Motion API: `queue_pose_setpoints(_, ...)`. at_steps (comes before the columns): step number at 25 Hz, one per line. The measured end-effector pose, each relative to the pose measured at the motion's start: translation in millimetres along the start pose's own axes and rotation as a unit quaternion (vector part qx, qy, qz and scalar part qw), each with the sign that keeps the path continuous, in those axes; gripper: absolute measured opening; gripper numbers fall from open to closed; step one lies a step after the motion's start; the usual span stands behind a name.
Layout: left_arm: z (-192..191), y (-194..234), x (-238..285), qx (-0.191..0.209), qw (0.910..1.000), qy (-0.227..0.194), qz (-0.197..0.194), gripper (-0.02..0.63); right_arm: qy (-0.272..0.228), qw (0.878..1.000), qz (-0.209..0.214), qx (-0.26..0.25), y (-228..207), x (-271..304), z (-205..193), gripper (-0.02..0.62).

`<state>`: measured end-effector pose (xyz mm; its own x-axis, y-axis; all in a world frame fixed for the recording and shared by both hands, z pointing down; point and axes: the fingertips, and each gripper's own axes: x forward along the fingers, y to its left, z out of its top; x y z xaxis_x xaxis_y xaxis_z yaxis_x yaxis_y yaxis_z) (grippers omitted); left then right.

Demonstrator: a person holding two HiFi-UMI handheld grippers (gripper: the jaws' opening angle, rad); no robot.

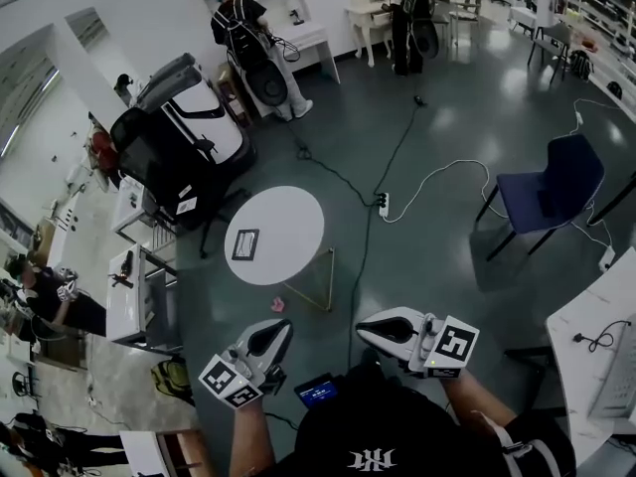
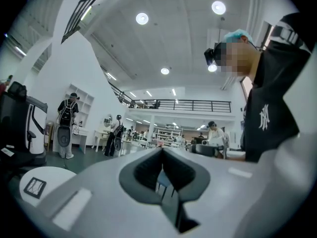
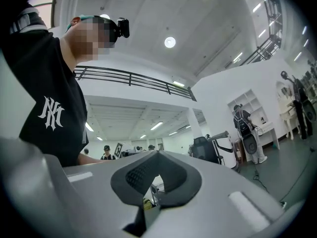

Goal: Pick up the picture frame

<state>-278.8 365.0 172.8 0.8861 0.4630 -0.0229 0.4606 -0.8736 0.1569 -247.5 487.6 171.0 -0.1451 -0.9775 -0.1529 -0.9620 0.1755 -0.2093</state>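
A small dark picture frame (image 1: 244, 244) lies flat on the round white table (image 1: 288, 222) in the head view; it also shows as a small frame (image 2: 35, 187) at the lower left of the left gripper view. My left gripper (image 1: 281, 332) and right gripper (image 1: 364, 328) are held close to my body, well short of the table, tips turned toward each other. Both are shut with nothing between the jaws. The left gripper (image 2: 161, 151) and the right gripper (image 3: 157, 155) point level, jaws pressed together in their own views.
A black power cable and strip (image 1: 383, 203) run across the dark floor beside the table. A blue chair (image 1: 552, 192) stands at the right, a black-and-white machine (image 1: 184, 132) at the back left, a white desk (image 1: 596, 351) at the right edge. People stand at the back.
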Motion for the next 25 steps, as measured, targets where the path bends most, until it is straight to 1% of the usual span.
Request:
queue_pose_setpoints(4,-5.4,18.7,22.1,-0.005,0.9999,0.001,-0.016,0.003,-0.012,1.000,-0.019,0.006,-18.4,-10.2,12.0,0.000)
queue_pose_setpoints(7,-16.1,40.9,43.2,-0.018,0.9995,-0.007,-0.023,0.003,-0.017,0.999,-0.031,0.001,-41.3,-11.0,19.1,0.000)
queue_pose_setpoints(10,-22.0,65.6,68.6,-0.030,0.9990,-0.013,-0.030,0.003,-0.008,0.999,-0.045,0.000,-68.8,-9.5,21.3,0.000)
queue_pose_setpoints(14,-19.1,93.1,106.0,-0.028,0.9984,-0.026,-0.042,0.003,0.013,0.998,-0.058,-0.006,-111.3,-10.3,27.5,0.000)
queue_pose_setpoints(17,-11.9,132.7,120.5,-0.038,0.9980,-0.038,-0.034,0.003,0.025,0.998,-0.057,-0.013,-148.9,13.3,36.5,0.000)
queue_pose_setpoints(20,-5.2,171.1,134.3,-0.046,0.9976,-0.045,-0.026,0.003,0.030,0.998,-0.047,-0.015,-183.2,38.8,48.0,0.000)
queue_pose_setpoints(25,9.9,227.8,157.2,-0.028,0.9983,-0.047,-0.019,0.003,0.047,0.998,-0.028,-0.015,-243.0,78.2,58.5,0.000)
